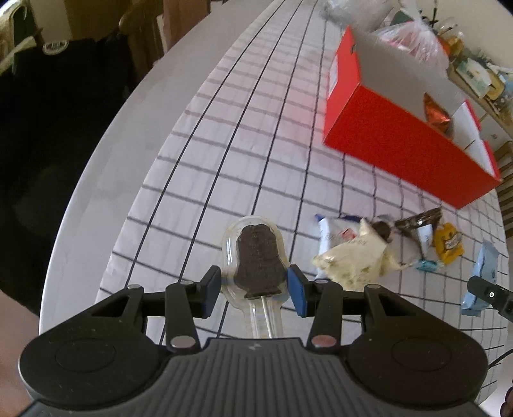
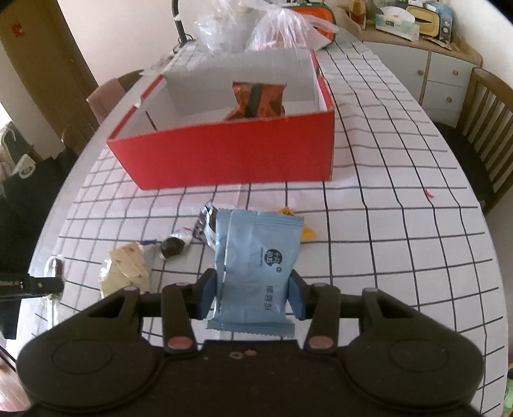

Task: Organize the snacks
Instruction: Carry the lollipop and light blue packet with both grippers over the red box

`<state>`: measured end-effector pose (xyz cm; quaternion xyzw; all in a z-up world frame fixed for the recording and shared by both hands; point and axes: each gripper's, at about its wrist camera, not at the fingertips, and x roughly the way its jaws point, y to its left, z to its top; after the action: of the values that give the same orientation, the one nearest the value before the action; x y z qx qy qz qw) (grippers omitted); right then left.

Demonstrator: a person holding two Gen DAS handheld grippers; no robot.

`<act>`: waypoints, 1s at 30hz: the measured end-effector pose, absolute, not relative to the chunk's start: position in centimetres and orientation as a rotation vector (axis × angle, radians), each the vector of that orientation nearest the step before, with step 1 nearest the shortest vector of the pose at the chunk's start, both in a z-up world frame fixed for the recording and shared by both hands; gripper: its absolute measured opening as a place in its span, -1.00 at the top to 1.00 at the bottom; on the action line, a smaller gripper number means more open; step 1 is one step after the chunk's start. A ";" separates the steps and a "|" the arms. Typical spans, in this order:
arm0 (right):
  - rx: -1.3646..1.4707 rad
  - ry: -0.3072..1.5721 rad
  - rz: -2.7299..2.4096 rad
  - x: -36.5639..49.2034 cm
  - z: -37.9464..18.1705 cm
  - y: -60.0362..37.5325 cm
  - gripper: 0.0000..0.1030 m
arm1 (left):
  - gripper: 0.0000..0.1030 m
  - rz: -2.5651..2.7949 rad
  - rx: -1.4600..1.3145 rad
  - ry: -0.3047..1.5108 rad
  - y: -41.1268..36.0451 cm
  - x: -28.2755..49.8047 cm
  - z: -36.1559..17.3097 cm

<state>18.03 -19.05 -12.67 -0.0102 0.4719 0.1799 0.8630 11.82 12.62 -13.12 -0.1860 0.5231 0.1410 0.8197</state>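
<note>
On the left, the left gripper hovers over a counter covered in a white cloth with dark grid lines. Between its blue pads sits a chocolate lollipop sealed in a clear moulded wrapper, its white stick pointing back toward the camera. The jaws stand close on either side of the wrapper; whether they actually press it, or the lollipop lies on the cloth between them, cannot be told for sure.

To the right of it lies a loose cluster of snacks yet to be sorted: a cream-coloured packet, a dark foil packet and a small yellow packet.

Further right and beyond stands the red box, open at the top, with white cardboard dividers making compartments. One orange foil packet already stands in a rear compartment, so this box is likely where the snacks are being gathered.

On the right, the right gripper has its jaws closed against both sides of a pale blue snack packet, holding it upright above the cloth and facing the red box. It appears lifted so it can be carried over the front wall and dropped into a compartment.

Behind the box sit clear plastic bags, with a sideboard and a wooden chair at far right.
</note>
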 end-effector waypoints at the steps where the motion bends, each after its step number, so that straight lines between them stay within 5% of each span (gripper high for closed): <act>1: -0.021 0.984 0.384 18.0 -12.3 -19.0 0.13 | 0.14 0.291 -0.396 1.111 12.5 12.0 -12.9; 30: -0.175 0.757 0.436 28.2 -4.1 -14.9 0.13 | 0.14 0.096 -0.116 0.864 6.9 26.1 -1.9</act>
<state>28.24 -14.88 -4.09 -0.0846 0.3662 0.2110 0.9023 26.07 6.90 -1.89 -0.0560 0.4184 0.0465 0.9053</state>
